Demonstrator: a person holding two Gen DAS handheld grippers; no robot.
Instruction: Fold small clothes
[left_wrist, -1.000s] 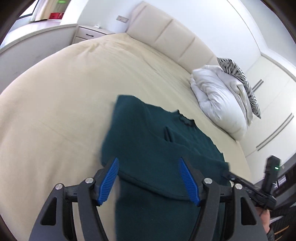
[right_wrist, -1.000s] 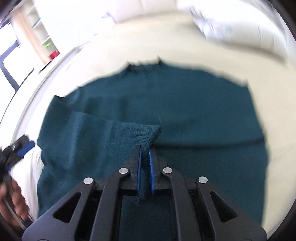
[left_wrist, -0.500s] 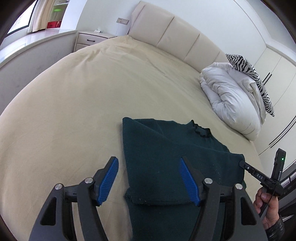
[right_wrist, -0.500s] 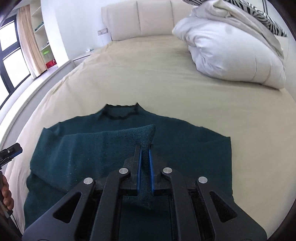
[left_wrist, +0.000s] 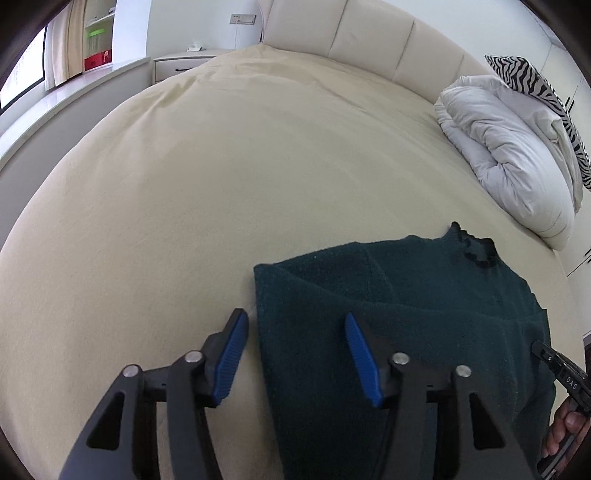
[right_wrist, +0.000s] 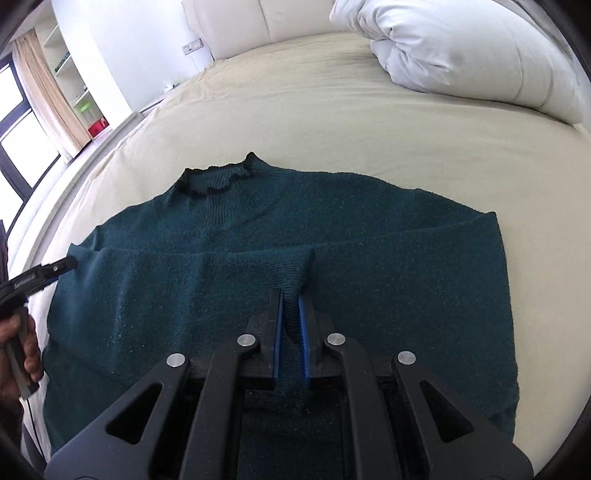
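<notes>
While a second ago the dark green sweater (right_wrist: 229, 266) filled most of the right wrist view and blurred, it now lies sharp and flat across the lower half of that frame on the cream bed (right_wrist: 332, 110), its ruffled collar (right_wrist: 218, 181) toward the top and a sleeve folded across its chest. The right gripper (right_wrist: 290, 299), at the bottom centre, has its jaws pinched almost together on a bunched ridge of the sweater's knit, as in the earlier frames. In the left wrist view the sweater sits in the lower right, lower in the frame than before, with more bare bed above it. The left gripper (left_wrist: 295, 343) has just been closing its jaws; they stand partly apart, straddling the sweater's left edge, one blue pad over the bed and the other over the cloth, neither pressing on it. A hand (right_wrist: 20, 354) holding the left gripper shows at the left edge of the right wrist view. A white duvet (left_wrist: 509, 155) with a zebra-striped pillow (left_wrist: 535, 85) lies at the upper right.
</notes>
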